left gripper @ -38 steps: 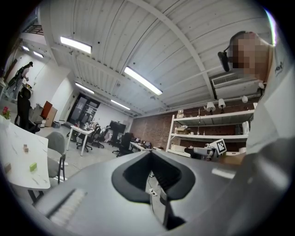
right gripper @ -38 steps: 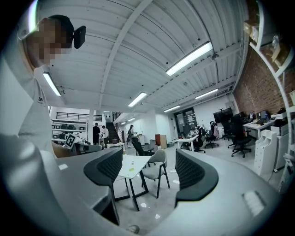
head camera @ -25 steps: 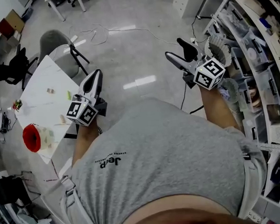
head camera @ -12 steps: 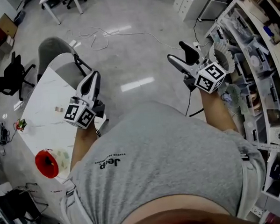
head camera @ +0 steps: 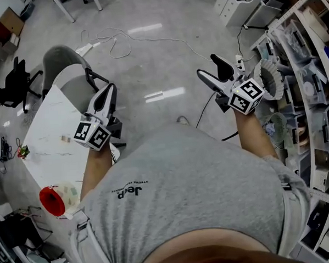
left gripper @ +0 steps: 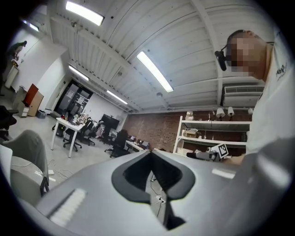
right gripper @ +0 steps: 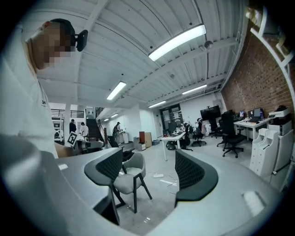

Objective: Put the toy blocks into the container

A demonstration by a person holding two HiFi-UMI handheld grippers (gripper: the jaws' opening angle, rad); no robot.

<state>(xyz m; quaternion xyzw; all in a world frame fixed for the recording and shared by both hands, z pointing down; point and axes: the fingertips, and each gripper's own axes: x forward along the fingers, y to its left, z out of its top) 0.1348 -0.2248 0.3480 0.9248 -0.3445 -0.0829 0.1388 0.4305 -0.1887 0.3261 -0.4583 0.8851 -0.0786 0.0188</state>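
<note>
A white table stands at the left of the head view, with a red round container near its near corner. A small tan toy block and some pale blocks lie on the table. My left gripper is held level over the table's right edge, its jaws together with nothing between them. My right gripper is held over bare floor far to the right of the table, jaws apart and empty.
A grey chair stands at the table's far end, seen too in the right gripper view. White cable lies on the floor ahead. Shelving full of boxes lines the right side. Office desks and chairs stand further off.
The scene has slid under the head camera: the table and red container have shifted down and toward the left edge, the shelves toward the right. Both grippers travelled along, jaws unchanged.
</note>
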